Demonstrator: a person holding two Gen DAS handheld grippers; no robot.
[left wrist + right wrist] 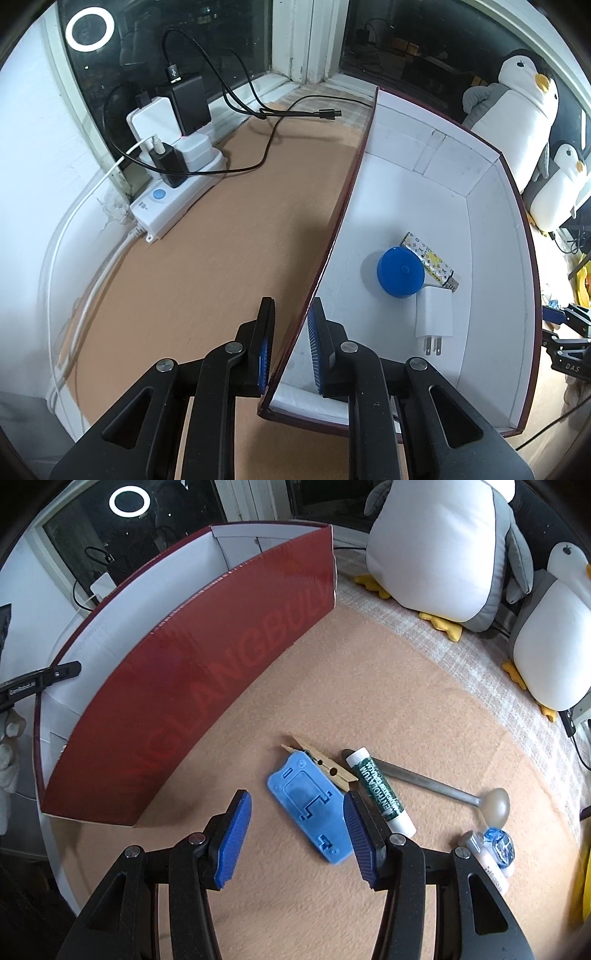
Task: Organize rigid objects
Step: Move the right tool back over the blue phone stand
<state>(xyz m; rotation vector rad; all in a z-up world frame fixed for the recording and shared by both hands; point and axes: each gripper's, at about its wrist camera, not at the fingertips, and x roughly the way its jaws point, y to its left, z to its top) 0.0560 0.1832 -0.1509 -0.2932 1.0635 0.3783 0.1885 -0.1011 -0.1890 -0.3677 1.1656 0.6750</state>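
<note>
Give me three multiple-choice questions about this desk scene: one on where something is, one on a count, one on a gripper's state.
1. Where is the blue round case?
A. inside the red box
B. on the power strip
C. beside the spoon

2. How many things lie in the red box?
A. one
B. three
C. six

3. What is the left gripper doing?
A. hanging open above the cloth
B. holding the clothespin
C. straddling the box's wall

Answers:
1. A, it lies on the box's white floor.
2. B, the case, a white charger plug and a patterned stick.
3. C, one finger is outside the wall and one inside.
</note>
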